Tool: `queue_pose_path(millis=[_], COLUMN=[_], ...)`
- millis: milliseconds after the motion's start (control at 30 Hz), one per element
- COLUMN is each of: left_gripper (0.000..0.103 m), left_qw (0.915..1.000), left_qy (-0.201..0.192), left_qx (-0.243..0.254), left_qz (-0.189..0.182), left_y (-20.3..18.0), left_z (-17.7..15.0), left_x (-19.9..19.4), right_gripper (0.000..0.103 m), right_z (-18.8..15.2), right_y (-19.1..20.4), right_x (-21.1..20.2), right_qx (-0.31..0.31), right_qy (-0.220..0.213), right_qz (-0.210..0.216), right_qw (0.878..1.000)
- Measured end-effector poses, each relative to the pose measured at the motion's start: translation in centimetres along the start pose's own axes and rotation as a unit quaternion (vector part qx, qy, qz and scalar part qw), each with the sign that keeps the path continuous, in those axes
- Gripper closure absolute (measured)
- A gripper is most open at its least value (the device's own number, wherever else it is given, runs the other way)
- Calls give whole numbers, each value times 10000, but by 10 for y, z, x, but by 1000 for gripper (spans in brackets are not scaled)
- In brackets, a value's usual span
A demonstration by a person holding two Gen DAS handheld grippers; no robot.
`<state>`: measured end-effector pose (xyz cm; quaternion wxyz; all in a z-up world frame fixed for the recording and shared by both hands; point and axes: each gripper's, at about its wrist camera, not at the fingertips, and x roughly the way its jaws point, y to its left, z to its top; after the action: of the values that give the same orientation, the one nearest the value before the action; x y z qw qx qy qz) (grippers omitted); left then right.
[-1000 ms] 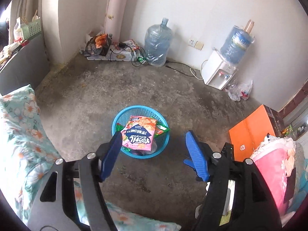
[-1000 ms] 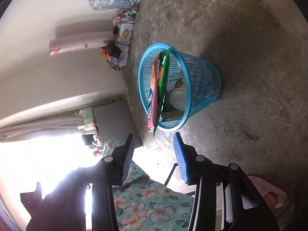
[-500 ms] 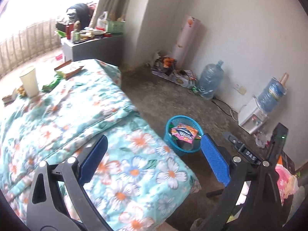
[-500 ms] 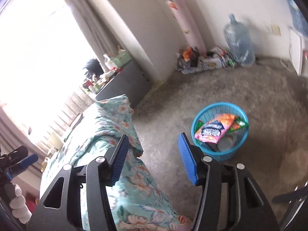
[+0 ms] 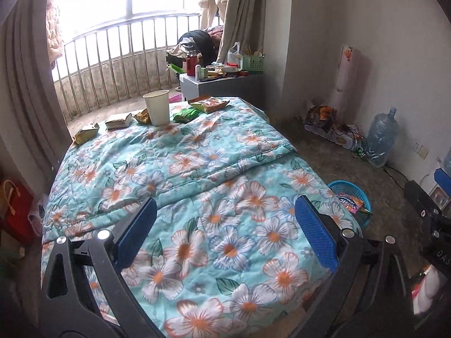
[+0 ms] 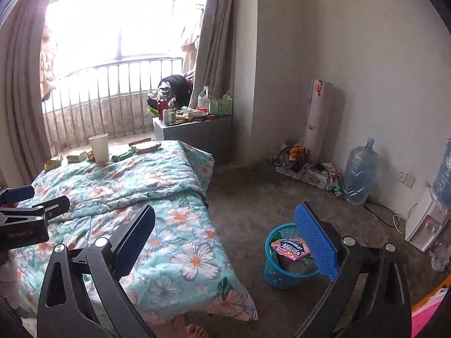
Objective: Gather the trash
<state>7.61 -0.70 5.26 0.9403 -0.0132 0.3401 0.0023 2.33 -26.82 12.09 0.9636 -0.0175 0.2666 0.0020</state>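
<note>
left hand-held gripper (image 5: pixel 225 222) wide open, empty; right hand-held gripper (image 6: pixel 225 225) opening, empty.

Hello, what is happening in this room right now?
A person is collecting trash with a hand-held tool in each hand. The left tool is open and empty; the right tool is opening, with nothing between its jaws. The blue basket on the floor already holds a pink snack bag. Both tools face the floral bed, where a paper cup and several snack wrappers lie at the far end, not yet picked up.
</note>
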Motion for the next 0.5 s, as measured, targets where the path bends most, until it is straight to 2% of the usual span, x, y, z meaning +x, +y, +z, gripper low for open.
queue_pose_path(millis=[167, 267, 500], left_gripper=[9, 9, 9], left_qw=[9979, 9956, 9941], left_qy=[483, 815, 1004], left_qx=[-440, -454, -395], left_qz=[16, 131, 110], left_y=[10, 10, 3], left_z=[-32, -46, -56], left_x=[1, 6, 7], right_gripper=[6, 6, 6], right_z=[-34, -54, -64], right_y=[13, 11, 2], right_x=[7, 10, 14], right_qx=[-247, -223, -185], right_qy=[798, 1108, 1354], right_qz=[-84, -125, -234], right_qw=[9965, 9935, 9903])
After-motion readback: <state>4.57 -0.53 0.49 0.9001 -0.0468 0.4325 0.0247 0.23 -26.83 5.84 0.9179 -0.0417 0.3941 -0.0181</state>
